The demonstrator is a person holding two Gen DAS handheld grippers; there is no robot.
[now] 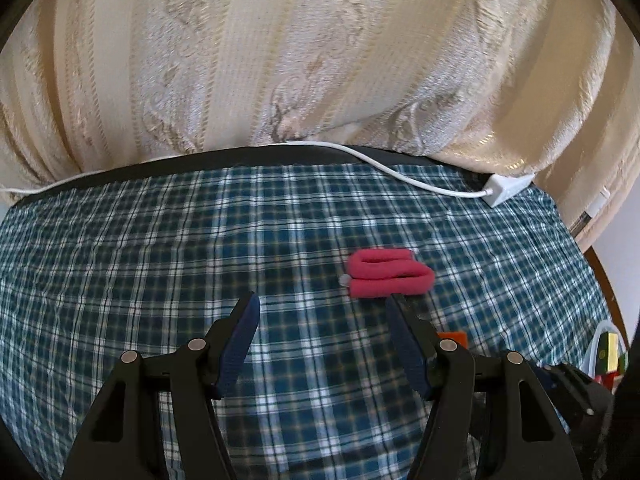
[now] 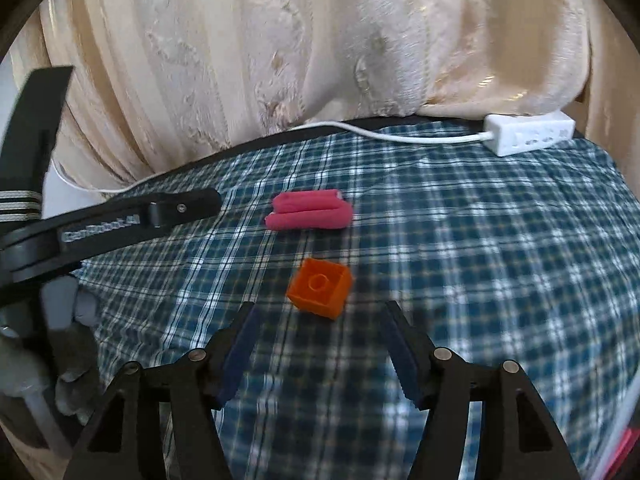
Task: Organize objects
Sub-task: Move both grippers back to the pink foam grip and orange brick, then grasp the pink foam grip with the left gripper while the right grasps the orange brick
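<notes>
An orange toy brick lies hollow side up on the blue plaid cloth. My right gripper is open, its near edge between the fingertips and the pads clear of it. Beyond it lies a folded pink soft strip. In the left wrist view the same pink strip sits just past the right fingertip of my left gripper, which is open with nothing in it. The orange brick peeks out behind that finger. My left gripper also reaches in from the left in the right wrist view.
A white power strip with its cable lies along the cloth's far edge, under a cream patterned curtain. A white container with coloured blocks stands at the far right. A grey-gloved hand holds the left gripper.
</notes>
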